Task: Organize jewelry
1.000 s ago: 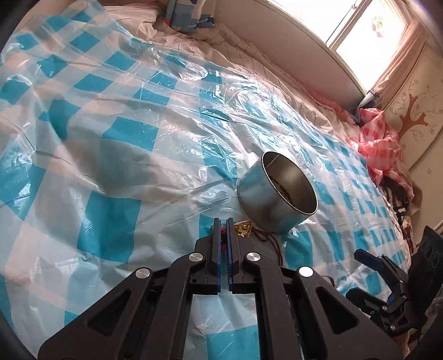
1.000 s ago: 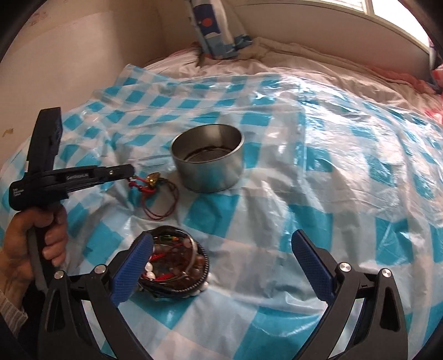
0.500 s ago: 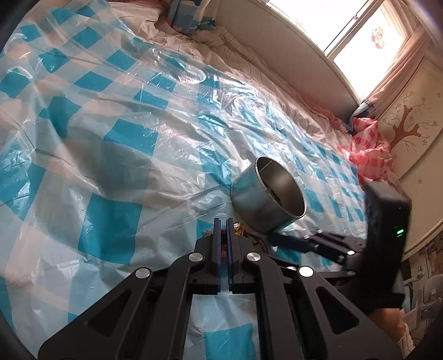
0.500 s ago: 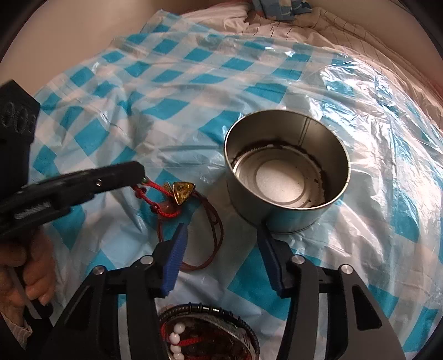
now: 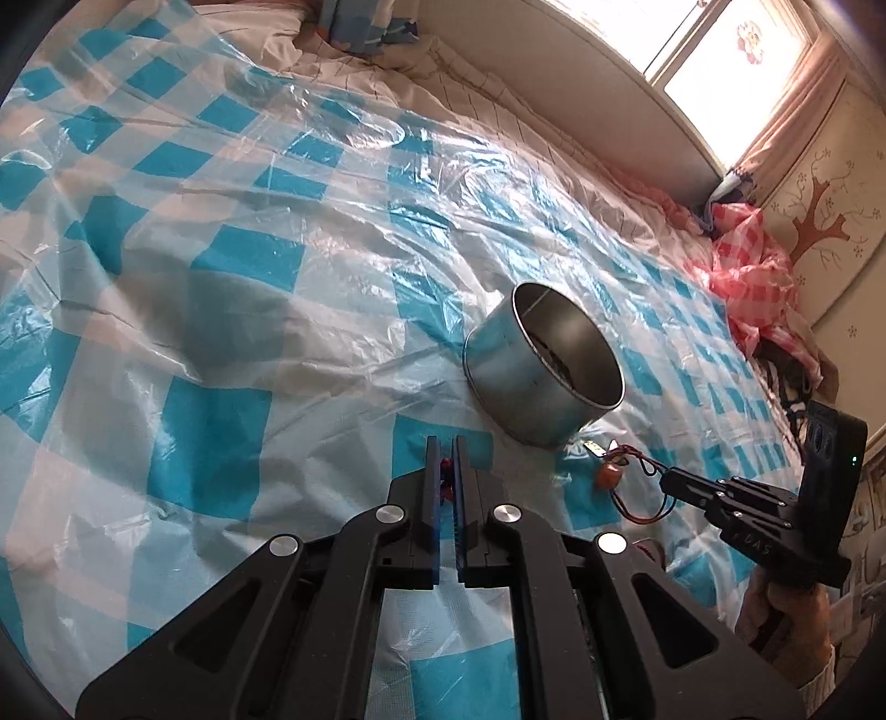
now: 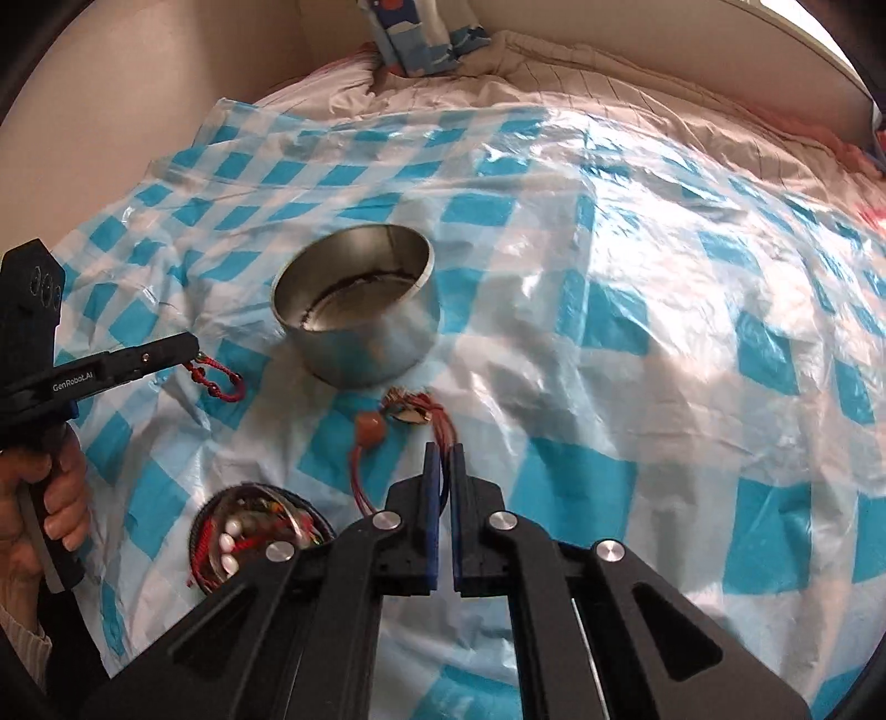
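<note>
A round metal tin (image 5: 526,382) (image 6: 365,354) stands open on the blue-checked plastic sheet. In front of it lies a necklace with a gold pendant (image 6: 408,412) (image 5: 613,457) and an orange bead (image 6: 370,429). My right gripper (image 6: 443,450) (image 5: 667,481) is shut on the necklace's brown-red cord (image 6: 443,429) just behind the pendant. To the tin's left, my left gripper (image 5: 446,443) (image 6: 191,346) is shut on a knotted red cord (image 6: 219,382), whose loop hangs from its tip. I cannot tell whether the two cords are joined.
A small dish (image 6: 255,531) heaped with beads and bracelets sits near the front left, beside a person's hand (image 6: 55,487). The sheet (image 6: 637,332) covers a bed with a pillow (image 6: 421,33) at the far end. A red checked bag (image 5: 747,277) lies near the window.
My right gripper has gone from wide open to shut on the necklace cord after moving forward past the dish. The pendant has shifted away from my left gripper. The left gripper stayed put.
</note>
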A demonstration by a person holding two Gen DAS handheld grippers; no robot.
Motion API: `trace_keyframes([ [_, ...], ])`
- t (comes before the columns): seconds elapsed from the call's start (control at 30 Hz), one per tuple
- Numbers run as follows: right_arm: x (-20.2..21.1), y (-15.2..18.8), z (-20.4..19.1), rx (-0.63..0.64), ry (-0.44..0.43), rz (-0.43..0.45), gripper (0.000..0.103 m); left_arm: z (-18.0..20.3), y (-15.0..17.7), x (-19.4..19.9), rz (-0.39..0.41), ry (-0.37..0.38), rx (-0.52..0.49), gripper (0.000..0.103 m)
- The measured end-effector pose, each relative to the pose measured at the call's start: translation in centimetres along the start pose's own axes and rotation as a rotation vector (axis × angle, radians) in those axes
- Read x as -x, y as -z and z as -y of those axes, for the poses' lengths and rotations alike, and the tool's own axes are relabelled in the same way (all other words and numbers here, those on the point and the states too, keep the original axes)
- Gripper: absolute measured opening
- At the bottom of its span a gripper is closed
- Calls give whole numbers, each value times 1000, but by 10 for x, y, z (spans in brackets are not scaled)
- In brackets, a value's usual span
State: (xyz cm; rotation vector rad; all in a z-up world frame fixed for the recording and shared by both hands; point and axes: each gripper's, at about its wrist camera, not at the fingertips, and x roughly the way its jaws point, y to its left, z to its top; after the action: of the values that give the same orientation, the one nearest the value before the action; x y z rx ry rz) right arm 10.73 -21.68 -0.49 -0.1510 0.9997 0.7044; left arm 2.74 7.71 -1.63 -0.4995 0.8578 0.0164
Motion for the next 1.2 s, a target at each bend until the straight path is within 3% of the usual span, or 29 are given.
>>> trace_keyframes([
  [0.07, -2, 2, 8, -33, -10, 0, 5, 2, 2, -4, -9, -25, -14, 3],
  [0.1, 0, 0, 8, -32, -11, 14, 14, 2, 2, -5, -12, -33, -17, 3],
  [0.13, 2, -1, 6, -23, -3, 32, 32, 1, 3, -5, -14, -40, -17, 3],
  [0.17, 4, -2, 3, -10, 10, 47, 39, 0, 3, -6, -17, -46, -14, 3],
  [0.27, -2, 0, -2, 13, 12, 30, 44, -3, 4, -8, -25, -59, -11, 4],
  [0.4, -18, 4, -15, 84, 65, -18, 40, 0, 6, -12, -38, -89, -41, 4],
  [0.43, -20, 4, -18, 106, 82, -26, 24, 3, 7, -13, -40, -104, -61, 4],
  [0.5, -20, 4, -15, 88, 48, -24, 4, 10, 9, -13, -39, -134, -111, 4],
  [0.6, -9, 2, -10, 44, -13, 21, 4, 21, 10, -10, -25, -156, -172, 3],
  [0.83, 23, -11, 3, -59, -198, 177, 3, 40, 6, 17, 91, -56, -211, 3],
  [1.2, 52, -39, -12, -24, -283, 314, 3, 78, -30, 25, 160, 124, -186, 3],
])
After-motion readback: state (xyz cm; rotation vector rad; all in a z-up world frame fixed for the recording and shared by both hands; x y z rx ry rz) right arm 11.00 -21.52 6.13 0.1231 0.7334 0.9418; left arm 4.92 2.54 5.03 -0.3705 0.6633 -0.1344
